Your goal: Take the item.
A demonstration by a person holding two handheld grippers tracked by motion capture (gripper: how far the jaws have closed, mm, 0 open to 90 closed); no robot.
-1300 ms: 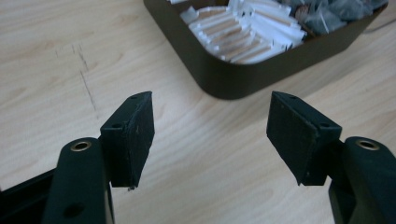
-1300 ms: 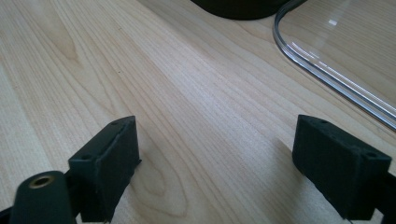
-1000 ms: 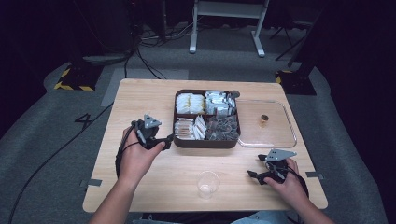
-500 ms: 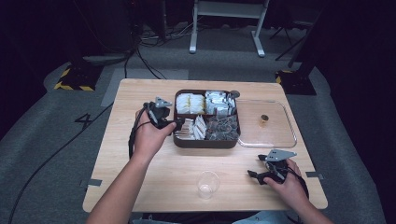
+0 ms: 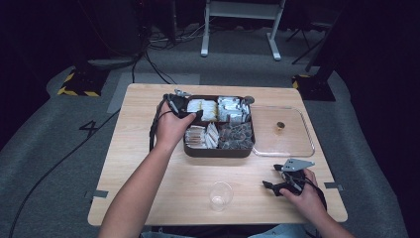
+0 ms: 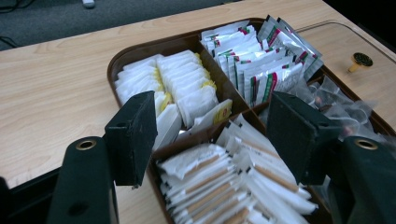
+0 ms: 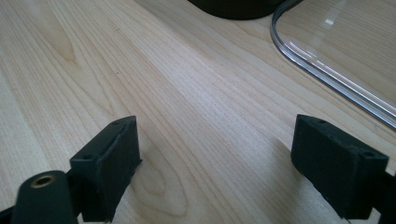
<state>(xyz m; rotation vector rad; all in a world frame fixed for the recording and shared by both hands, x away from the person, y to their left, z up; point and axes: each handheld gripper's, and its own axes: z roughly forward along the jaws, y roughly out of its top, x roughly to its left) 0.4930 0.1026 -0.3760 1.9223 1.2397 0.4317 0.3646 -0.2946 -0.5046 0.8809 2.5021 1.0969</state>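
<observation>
The brown tray [image 5: 218, 151] of little packets sits at the middle back of the counter [image 5: 148, 198]. It has four boxes inside. I have my left hand-held gripper [image 6: 212, 135] right over its left side. Its jaws are wide apart and hold nothing. Looking along them, I see the white and yellow packets [image 6: 168, 84] just ahead and a bit below, in the far left box. The paper sticks [image 6: 219, 182] lie right under the jaws, in the near left box. The white and yellow packets stand on edge in rows that run away from me. I think I must dip forward and down to pinch one.

My left hand is much nearer the tray. My right hand-held gripper [image 5: 287, 179] rests low on the counter by the near right edge, well apart from the tray. Its jaws are wide apart too, with bare wood between them. The clear lid [image 5: 297, 148] lies flat just right of the tray. A clear cup [image 5: 220, 194] stands near the front.

A second ago my left hand was beside the tray's left wall. Now it has gone forward, over the tray. My right hand has not moved.
</observation>
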